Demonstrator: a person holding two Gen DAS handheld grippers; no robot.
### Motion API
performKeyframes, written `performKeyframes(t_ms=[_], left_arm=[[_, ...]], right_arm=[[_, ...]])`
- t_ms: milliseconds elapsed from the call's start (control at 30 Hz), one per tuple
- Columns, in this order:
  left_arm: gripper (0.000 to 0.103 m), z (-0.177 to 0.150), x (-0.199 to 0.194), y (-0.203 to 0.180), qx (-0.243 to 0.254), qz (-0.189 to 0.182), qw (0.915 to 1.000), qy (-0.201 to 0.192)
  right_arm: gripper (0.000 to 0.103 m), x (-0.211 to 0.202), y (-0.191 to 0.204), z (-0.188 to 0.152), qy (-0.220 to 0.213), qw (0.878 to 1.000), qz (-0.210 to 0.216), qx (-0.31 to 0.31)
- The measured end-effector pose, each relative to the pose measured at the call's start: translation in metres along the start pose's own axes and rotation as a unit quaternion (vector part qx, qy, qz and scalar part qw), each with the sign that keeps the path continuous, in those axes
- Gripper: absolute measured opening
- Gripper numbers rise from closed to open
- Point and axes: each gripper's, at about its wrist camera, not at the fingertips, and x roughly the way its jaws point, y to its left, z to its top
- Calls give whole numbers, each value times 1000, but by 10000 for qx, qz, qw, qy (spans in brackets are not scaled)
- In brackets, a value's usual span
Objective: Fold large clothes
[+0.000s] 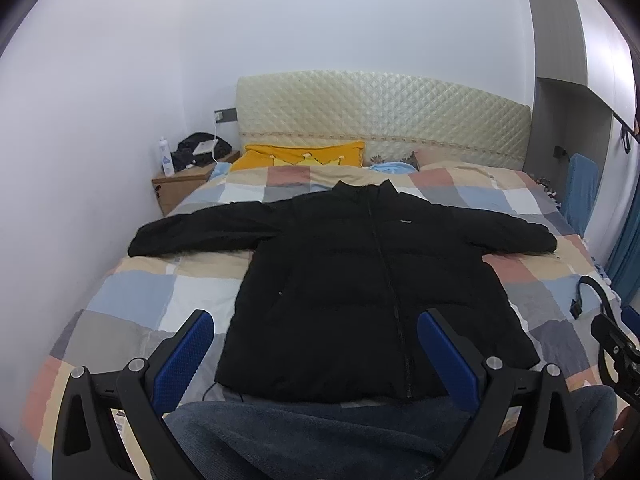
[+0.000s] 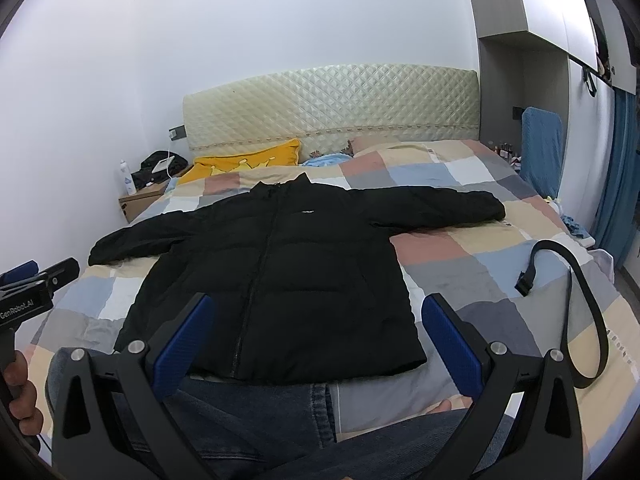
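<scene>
A black puffer jacket (image 1: 340, 272) lies flat and zipped on the checked bedspread (image 1: 168, 288), collar toward the headboard, both sleeves spread out sideways. It also shows in the right wrist view (image 2: 280, 264). My left gripper (image 1: 316, 344) is open and empty, held above the jacket's hem. My right gripper (image 2: 316, 332) is open and empty, also held near the hem, over its right corner. Neither gripper touches the jacket.
My knees in jeans (image 2: 248, 420) rest on the bed at the near edge. A black cable (image 2: 580, 300) loops on the bed at the right. A yellow pillow (image 1: 304, 156) lies by the quilted headboard (image 1: 380, 108). A nightstand (image 1: 184, 184) stands at the far left.
</scene>
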Motion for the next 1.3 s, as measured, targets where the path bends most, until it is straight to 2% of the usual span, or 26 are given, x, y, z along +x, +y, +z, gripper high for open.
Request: performKeyframes(t_ms=[667,1300], left_arm=[[103,0,11,7,43,22,9998,170],[103,-3,7,8,92,18,9999,90]], right_arm=[[103,-1,10,3,28,10000,-40,-79],[103,1,13,1,101,9999,37,-61]])
